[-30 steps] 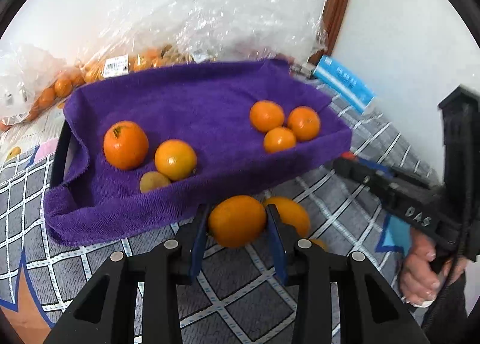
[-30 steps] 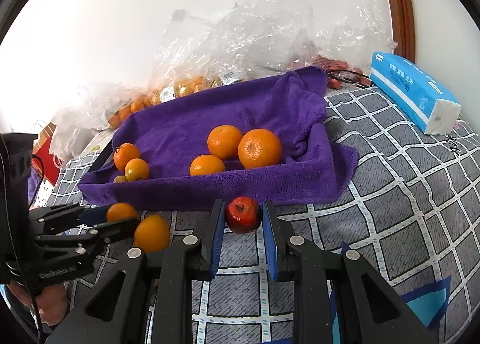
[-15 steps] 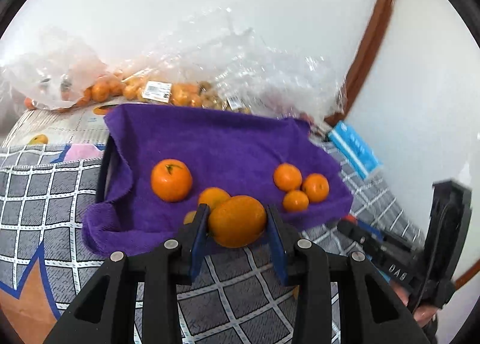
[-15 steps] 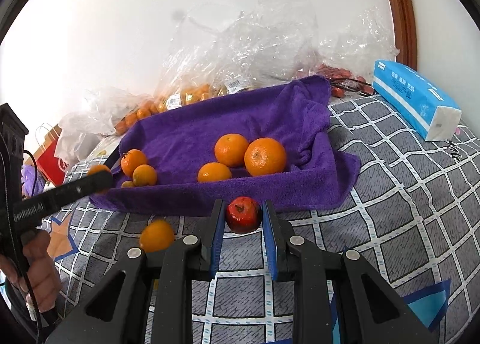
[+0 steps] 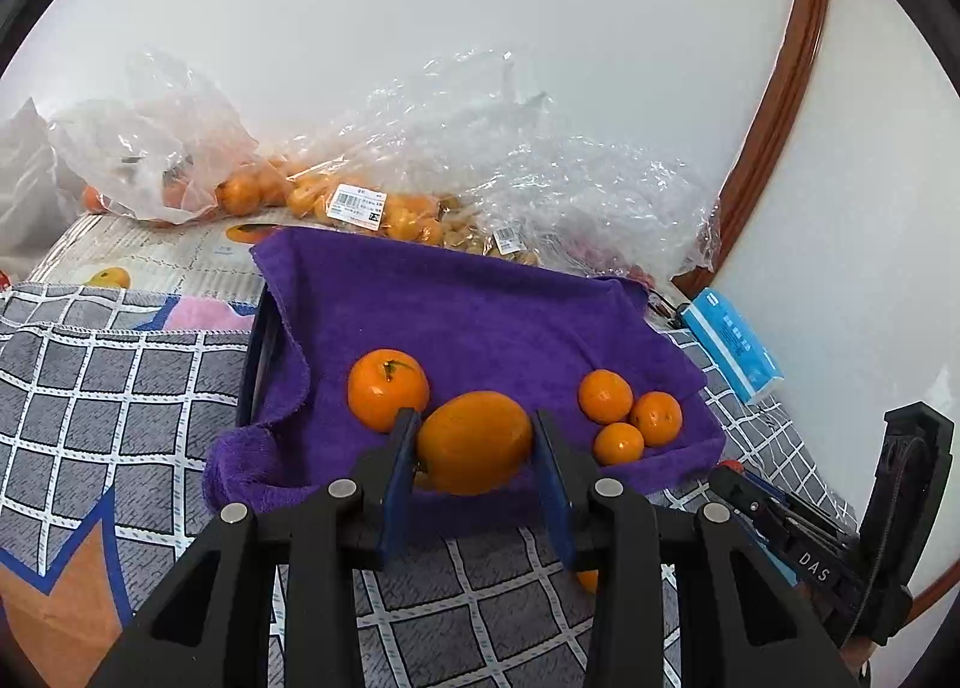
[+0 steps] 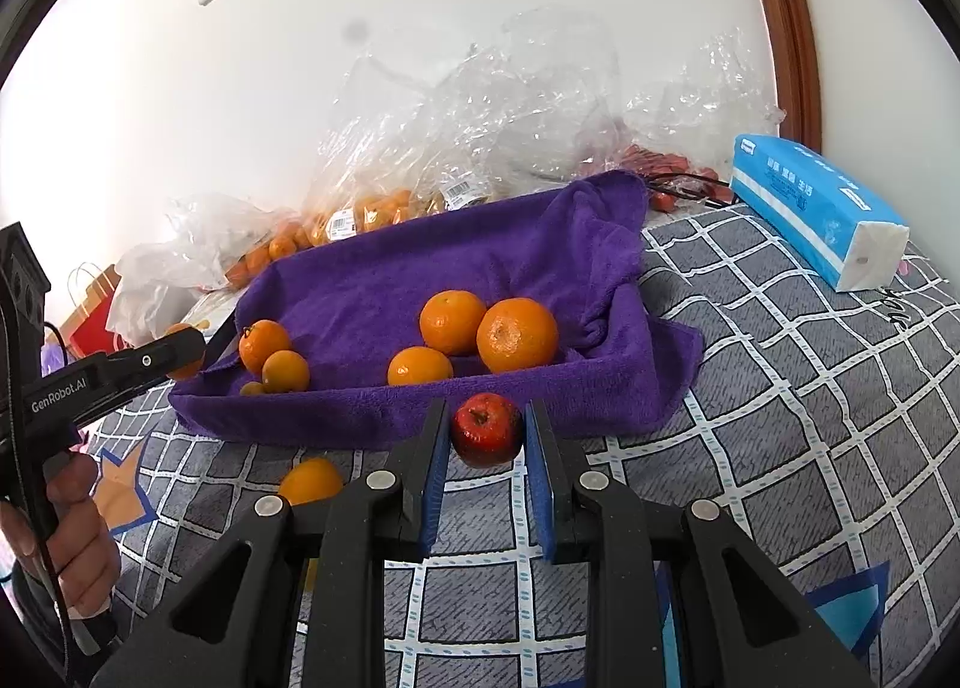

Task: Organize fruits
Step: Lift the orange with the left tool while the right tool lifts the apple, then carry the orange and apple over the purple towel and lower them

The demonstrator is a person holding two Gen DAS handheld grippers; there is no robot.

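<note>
My left gripper (image 5: 474, 442) is shut on a large orange (image 5: 474, 442), held just above the near left rim of the tray draped in a purple towel (image 5: 456, 316). On the towel lie a big orange (image 5: 387, 397) at the left and three small oranges (image 5: 627, 418) at the right. My right gripper (image 6: 486, 430) is shut on a small red apple (image 6: 486, 430), low over the checked cloth, just in front of the towel's near edge (image 6: 420, 415). In the right wrist view the left gripper (image 6: 174, 349) shows at the left edge, raised at the tray's left end, with an orange between its tips.
One loose orange (image 6: 309, 481) lies on the grey checked cloth (image 6: 780, 418) in front of the tray. Clear plastic bags of oranges (image 5: 360, 202) pile up behind the tray against the wall. A blue tissue pack (image 6: 816, 214) lies at the right. A hand (image 6: 72, 544) grips the left tool.
My left gripper lifted its orange off the cloth and carried it up over the tray's near left rim, rolling as it went. One orange stayed on the cloth. My right gripper held still.
</note>
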